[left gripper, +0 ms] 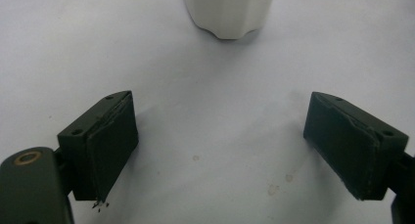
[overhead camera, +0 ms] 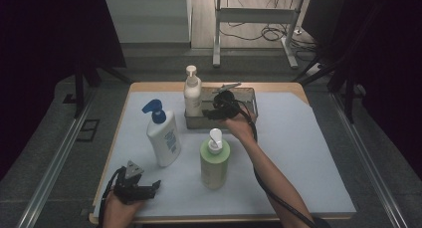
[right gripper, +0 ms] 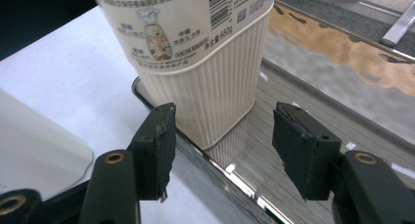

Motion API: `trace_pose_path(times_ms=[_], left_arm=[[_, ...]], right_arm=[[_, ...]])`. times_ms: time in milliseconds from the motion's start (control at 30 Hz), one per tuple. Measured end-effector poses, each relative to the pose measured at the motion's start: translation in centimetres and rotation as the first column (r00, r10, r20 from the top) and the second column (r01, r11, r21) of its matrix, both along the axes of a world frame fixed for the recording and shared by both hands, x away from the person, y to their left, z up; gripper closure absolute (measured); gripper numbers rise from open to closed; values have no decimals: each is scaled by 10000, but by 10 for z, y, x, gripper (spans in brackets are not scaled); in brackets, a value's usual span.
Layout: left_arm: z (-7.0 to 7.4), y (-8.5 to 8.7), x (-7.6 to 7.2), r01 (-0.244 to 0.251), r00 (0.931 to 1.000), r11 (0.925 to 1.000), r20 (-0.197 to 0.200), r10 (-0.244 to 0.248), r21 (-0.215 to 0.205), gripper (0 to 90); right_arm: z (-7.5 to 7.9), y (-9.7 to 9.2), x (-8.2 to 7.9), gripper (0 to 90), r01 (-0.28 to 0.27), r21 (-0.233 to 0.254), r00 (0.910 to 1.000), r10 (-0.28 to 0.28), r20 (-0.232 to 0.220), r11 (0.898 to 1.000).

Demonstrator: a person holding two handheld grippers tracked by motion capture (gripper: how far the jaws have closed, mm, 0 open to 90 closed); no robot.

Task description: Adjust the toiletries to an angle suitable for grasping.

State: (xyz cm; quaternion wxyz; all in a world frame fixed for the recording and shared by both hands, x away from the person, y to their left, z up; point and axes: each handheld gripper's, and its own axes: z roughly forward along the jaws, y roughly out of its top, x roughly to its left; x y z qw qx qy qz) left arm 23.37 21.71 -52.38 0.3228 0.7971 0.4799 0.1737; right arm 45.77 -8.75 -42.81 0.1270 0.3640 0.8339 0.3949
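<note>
A cream-white ribbed pump bottle (overhead camera: pixel 192 94) stands upright at the left end of a shallow grey metal tray (overhead camera: pixel 249 96) at the far side of the table (overhead camera: pixel 308 153), with the right tool (overhead camera: pixel 222 107) poised just right of it, above the tray. In the right gripper view the same bottle (right gripper: pixel 205 82) rises straight ahead of the right tool (right gripper: pixel 222 150), whose jaws stand about half open and apart from its ribbed wall, gripping nothing; the bottle's base sits in the tray's corner, touching the tray's rim (right gripper: pixel 195 153). The bottle's long axis runs vertical, so the jaws face its sides rather than its pump. Near the table's left front corner the left tool (overhead camera: pixel 144 188) rests low, jaws spread wide over bare white table covering and empty; the left gripper view shows the left tool (left gripper: pixel 220 150) pointed toward the base of a white bottle (left gripper: pixel 227 11) farther off. Two bottles wait outside the tray: a white bottle with a blue pump (overhead camera: pixel 161 133) left of centre, and a pale green bottle with a white pump (overhead camera: pixel 214 161) in the middle of the table. The green one lies just near the right forearm, likely within easiest reach of the right hand; the blue-pumped one lies closer to the left tool.
</note>
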Motion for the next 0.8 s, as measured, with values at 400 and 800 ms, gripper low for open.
trace_pose_path(times_ms=[400, 800], left_arm=[[0, 0, 0, -6, 10000, 10000, 11, 6, -13, 123], [0, 0, 0, 1, 10000, 10000, 16, -1, -20, 123]], right_arm=[[11, -12, -15, 357, -278, -258, 9991, 286, 328, 9993], [17, -28, -34, 301, -715, -279, 9967, 725, 368, 9970]])
